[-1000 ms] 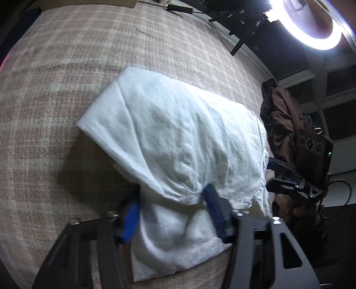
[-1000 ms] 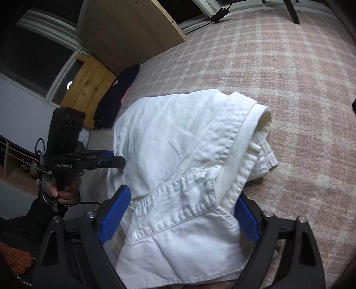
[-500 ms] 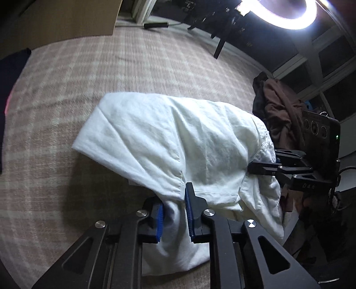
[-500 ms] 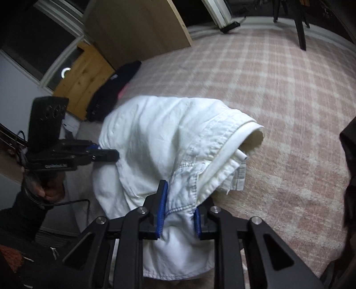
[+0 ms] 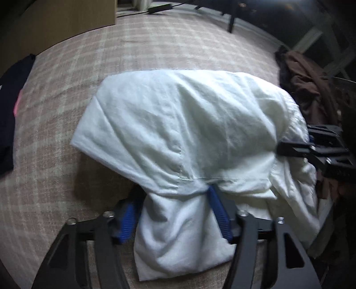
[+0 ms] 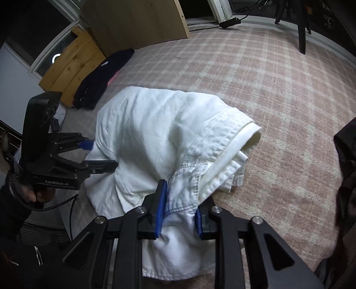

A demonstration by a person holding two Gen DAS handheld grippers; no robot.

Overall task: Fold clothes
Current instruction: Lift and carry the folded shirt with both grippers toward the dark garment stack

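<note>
Your white garment (image 5: 189, 133) lies bunched near the front edge of the plaid pink surface (image 5: 155, 49), hanging over it toward you. Your left gripper (image 5: 175, 213) is opening, blue pads spread with a bundle of cloth between them; the left pad looks clear of the fabric. Your right gripper (image 6: 180, 211) pinches a seamed fold. Around you: a dark garment (image 6: 102, 82) with a pink patch sits far left by a wooden board (image 6: 138, 20), a brown garment (image 5: 304, 89) is heaped at the right, and a dark stand leg (image 6: 301, 26) rises at the back. Past the white cloth the surface lies open. The hanging lower hem is cut off behind both grippers.
</note>
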